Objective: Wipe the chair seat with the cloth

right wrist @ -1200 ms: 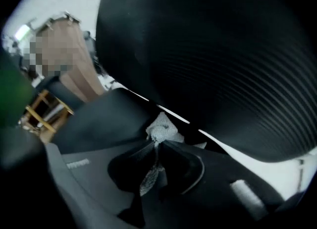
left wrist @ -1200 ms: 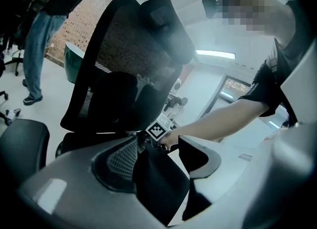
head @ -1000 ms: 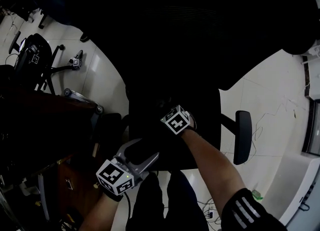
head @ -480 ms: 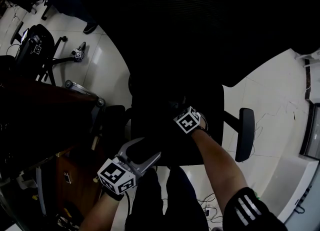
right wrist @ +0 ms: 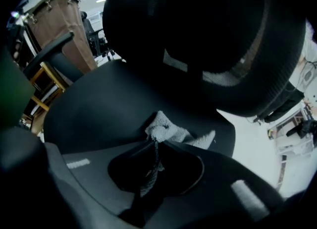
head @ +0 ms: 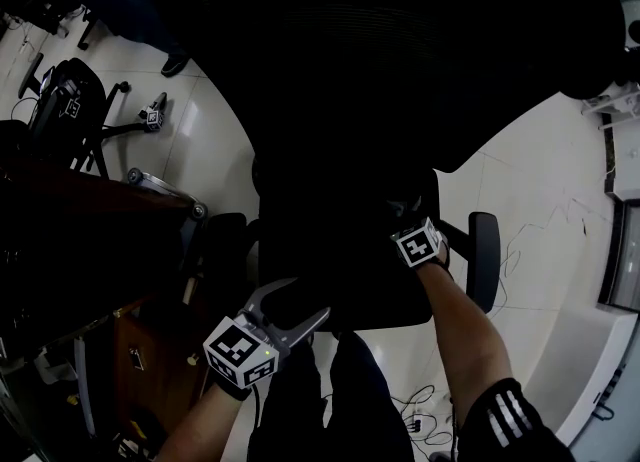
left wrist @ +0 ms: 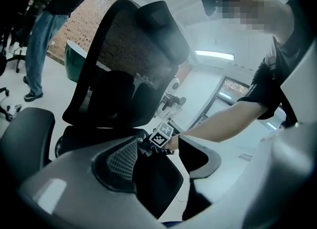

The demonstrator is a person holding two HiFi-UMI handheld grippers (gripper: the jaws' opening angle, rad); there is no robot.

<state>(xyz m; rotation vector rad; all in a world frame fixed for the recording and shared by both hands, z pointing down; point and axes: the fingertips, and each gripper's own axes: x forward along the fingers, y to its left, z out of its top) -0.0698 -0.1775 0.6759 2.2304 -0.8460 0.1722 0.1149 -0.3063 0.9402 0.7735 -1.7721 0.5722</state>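
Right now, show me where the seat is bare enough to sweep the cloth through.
Bare seat runs left of the cloth, between the backrest and the armrest. It is crowded at the right edge, where the right gripper clamps the cloth, and near the front, where the left gripper hangs open.

- Rough, looped, pale terry cloth (right wrist: 171,133), pinched in the right gripper (right wrist: 152,146).
- Smooth matt black chair seat (right wrist: 109,109) under that gripper.
- Open-weave mesh chair back (left wrist: 124,44) beyond the left gripper (left wrist: 161,168).
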